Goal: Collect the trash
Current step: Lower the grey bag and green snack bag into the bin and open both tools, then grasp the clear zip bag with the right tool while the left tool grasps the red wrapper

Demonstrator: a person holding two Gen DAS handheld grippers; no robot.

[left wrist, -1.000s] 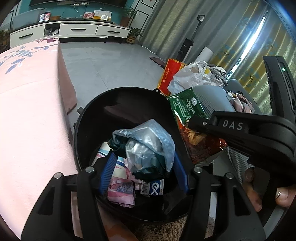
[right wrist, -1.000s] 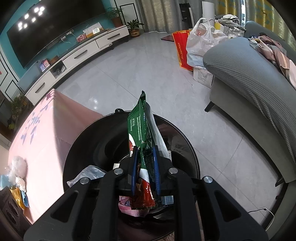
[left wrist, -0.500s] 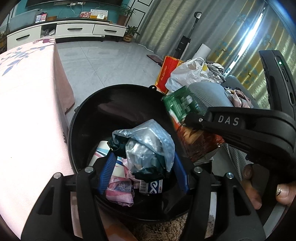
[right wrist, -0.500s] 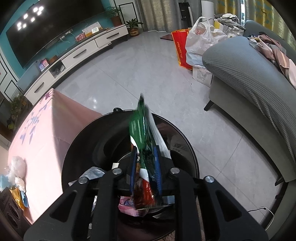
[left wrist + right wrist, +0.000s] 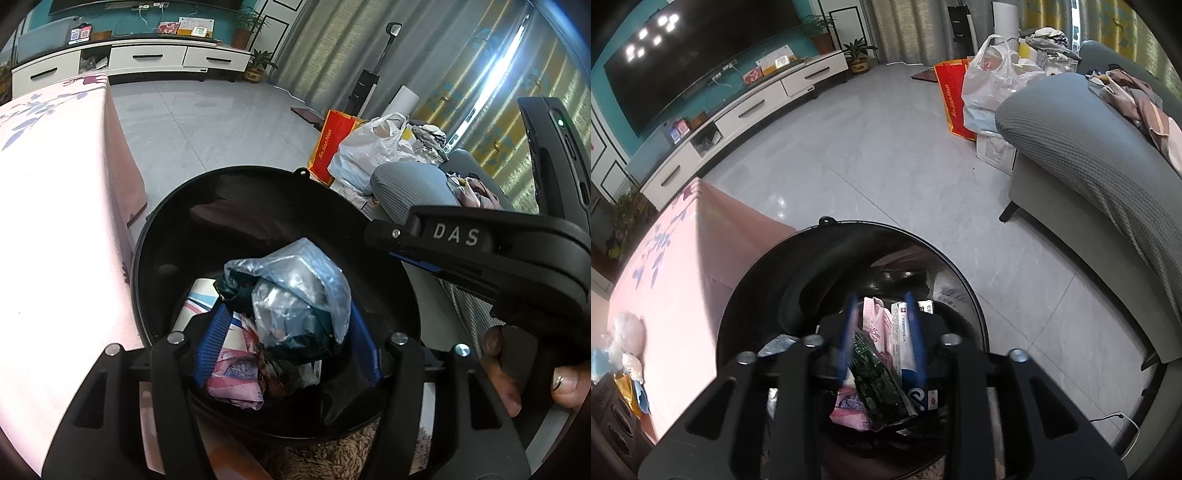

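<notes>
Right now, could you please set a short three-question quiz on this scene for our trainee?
1. True or false: the left gripper grips a crumpled plastic bag over the black bin.
2. Where is the green wrapper? A: on the sofa. B: in the bin, under the right gripper. C: on the floor.
3. What colour is the tablecloth beside the bin?

Key: 1 true. 2 B; the right gripper's jaws have just been opening, and its pads no longer press on the wrapper. 3 pink.
</notes>
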